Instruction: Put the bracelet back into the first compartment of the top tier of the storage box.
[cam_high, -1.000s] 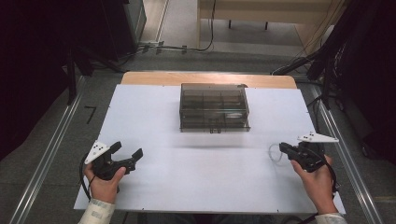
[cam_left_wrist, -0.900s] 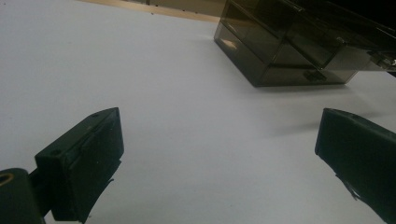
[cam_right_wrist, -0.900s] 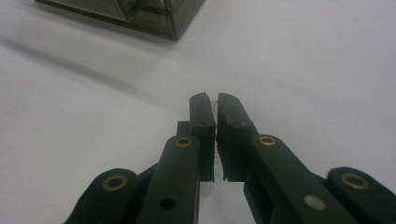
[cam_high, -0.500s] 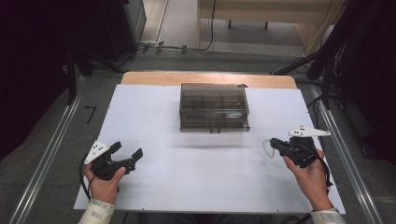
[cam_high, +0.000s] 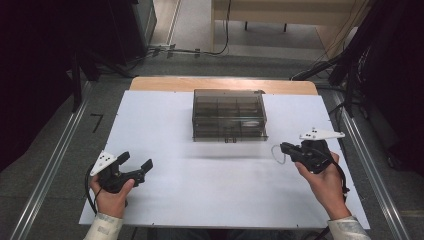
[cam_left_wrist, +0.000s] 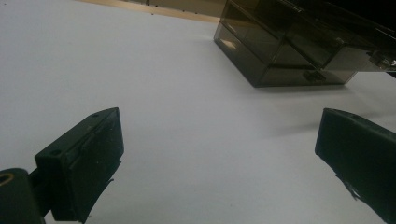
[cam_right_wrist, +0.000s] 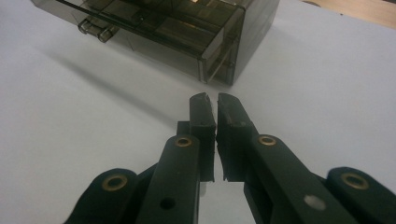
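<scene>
Smoky box (cam_right_wrist: 187, 28) lies just ahead of right claw (cam_right_wrist: 208, 100) (closed, empty).

My left claw (cam_high: 134, 166) sits low at the near left, its jaws spread wide with nothing between them. My right claw (cam_high: 283, 147) is closed empty, held raised, pointing left.

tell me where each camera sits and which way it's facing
High view: above the person's side, looking forward and down at the white table; both hands, left gripper, right gripper.
Left gripper view: low, along open jaws toward the smoky box.
Right gripper view: along shut jaws at the box's corner.
All views show the box.
</scene>
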